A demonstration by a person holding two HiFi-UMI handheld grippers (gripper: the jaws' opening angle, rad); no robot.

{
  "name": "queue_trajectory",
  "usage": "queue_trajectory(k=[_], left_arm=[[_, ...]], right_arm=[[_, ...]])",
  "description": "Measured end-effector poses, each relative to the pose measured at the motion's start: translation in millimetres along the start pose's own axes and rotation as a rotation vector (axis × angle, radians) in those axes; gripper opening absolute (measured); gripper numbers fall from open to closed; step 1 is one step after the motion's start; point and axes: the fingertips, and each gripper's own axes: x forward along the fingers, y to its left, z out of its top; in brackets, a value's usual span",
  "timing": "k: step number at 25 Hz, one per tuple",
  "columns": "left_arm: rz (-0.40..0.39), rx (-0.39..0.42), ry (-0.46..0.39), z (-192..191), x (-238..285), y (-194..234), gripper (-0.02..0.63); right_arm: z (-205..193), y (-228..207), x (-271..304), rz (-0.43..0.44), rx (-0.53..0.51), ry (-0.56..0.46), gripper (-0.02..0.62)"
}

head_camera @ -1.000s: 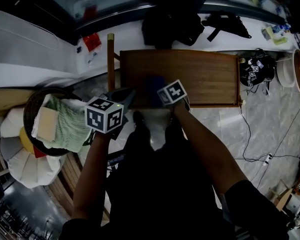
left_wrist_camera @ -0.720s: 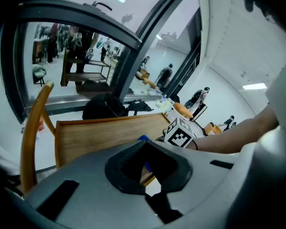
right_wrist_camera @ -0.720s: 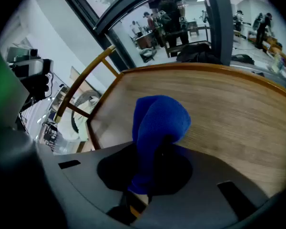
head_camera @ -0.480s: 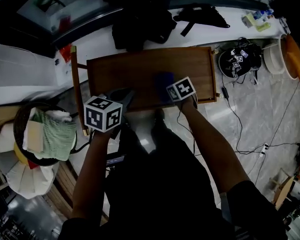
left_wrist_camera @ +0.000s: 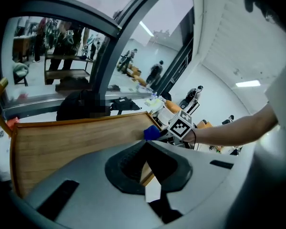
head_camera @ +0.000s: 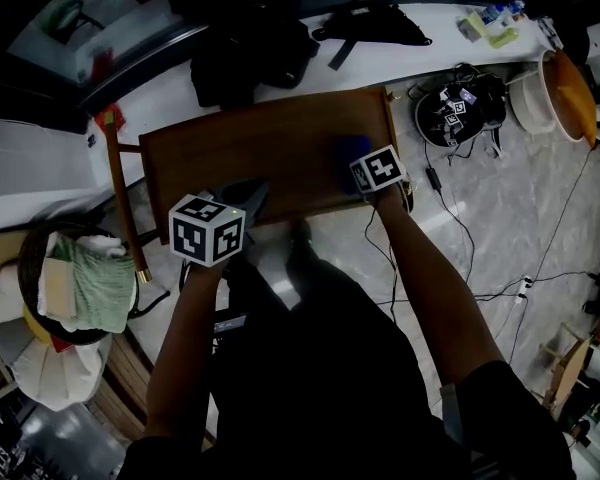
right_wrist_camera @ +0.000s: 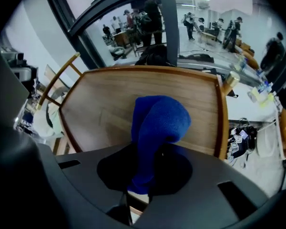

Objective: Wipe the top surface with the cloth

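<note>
The right gripper [right_wrist_camera: 142, 187] has its jaws pressed together on a blue cloth [right_wrist_camera: 157, 120]. The cloth rises out of the pinch and folds forward in a rounded bulge over the wooden table top [right_wrist_camera: 109, 104]. In the head view this gripper sits at the right end of the table's near edge, and the cloth lies on the wood just ahead of the marker cube.

The left gripper [left_wrist_camera: 150, 175] has its jaws drawn close, with only a narrow slit between them. Nothing is held there; a sliver of the table's edge and pale floor show through the slit. In the head view it hangs at the near edge of the table, left of centre, well apart from the right gripper.

Around the table:
- A wooden chair [head_camera: 120, 198] stands at its left end.
- A round basket [head_camera: 25, 268] holding a green towel [head_camera: 105, 288] sits at the lower left of the head view.
- Black bags [head_camera: 245, 53] lie on the white ledge beyond the table's far edge, at the top of the frame.
- A heap of black gear with square markers [head_camera: 455, 108] lies on the marble floor off the right end.
- An orange bowl [head_camera: 572, 83] is at the upper right corner.
- Thin cables [head_camera: 490, 293] trail across the floor at right.
</note>
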Motion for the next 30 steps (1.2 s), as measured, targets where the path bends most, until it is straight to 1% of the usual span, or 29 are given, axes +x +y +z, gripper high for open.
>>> queue_trajectory(k=[3, 5, 8, 11, 13, 14, 15, 17, 18, 19, 21, 25, 27, 28, 30], left_arm=[[-0.002, 0.006, 0.002, 1, 3, -4, 0.006], [0.0, 0.01, -0.002, 3, 0, -6, 0.006], [0.0, 0.017, -0.011, 7, -5, -6, 0.006], [0.005, 0.02, -0.028, 8, -16, -2, 0.006], [0.01, 0.023, -0.038, 9, -28, 2, 0.006], [0.013, 0.024, -0.043, 9, -35, 5, 0.006], [0.015, 0.024, -0.05, 10, -44, 9, 0.006], [0.025, 0.017, -0.075, 11, -70, 23, 0.006], [0.036, 0.006, -0.093, 12, -87, 34, 0.006], [0.05, -0.008, -0.112, 12, -105, 47, 0.006], [0.081, -0.026, -0.131, 8, -142, 74, 0.006], [0.139, -0.036, -0.119, -15, -209, 125, 0.006], [0.161, -0.053, -0.116, -29, -238, 145, 0.006], [0.17, -0.059, -0.115, -37, -252, 153, 0.006], [0.185, -0.066, -0.108, -51, -276, 168, 0.006]], right_arm=[[-6, -24, -11, -0.105, -0.055, 0.051, 0.063], [-10, -35, -18, -0.158, -0.054, 0.082, 0.063], [-21, -47, -21, -0.217, -0.029, 0.12, 0.063], [-28, -60, -24, -0.277, 0.006, 0.114, 0.063], [-33, -65, -27, -0.293, 0.052, 0.112, 0.063], [-33, -66, -29, -0.293, 0.085, 0.101, 0.063], [-28, -65, -33, -0.281, 0.127, 0.062, 0.063], [-9, -51, -42, -0.213, 0.234, -0.096, 0.063], [1, -36, -48, -0.171, 0.275, -0.176, 0.063], [11, -15, -53, -0.128, 0.286, -0.235, 0.063], [28, 44, -57, -0.028, 0.236, -0.29, 0.063], [73, 195, -40, 0.186, 0.09, -0.356, 0.063], [95, 267, -20, 0.279, 0.045, -0.385, 0.063], [103, 300, -8, 0.327, 0.035, -0.382, 0.063], [112, 363, 17, 0.421, 0.028, -0.336, 0.063]])
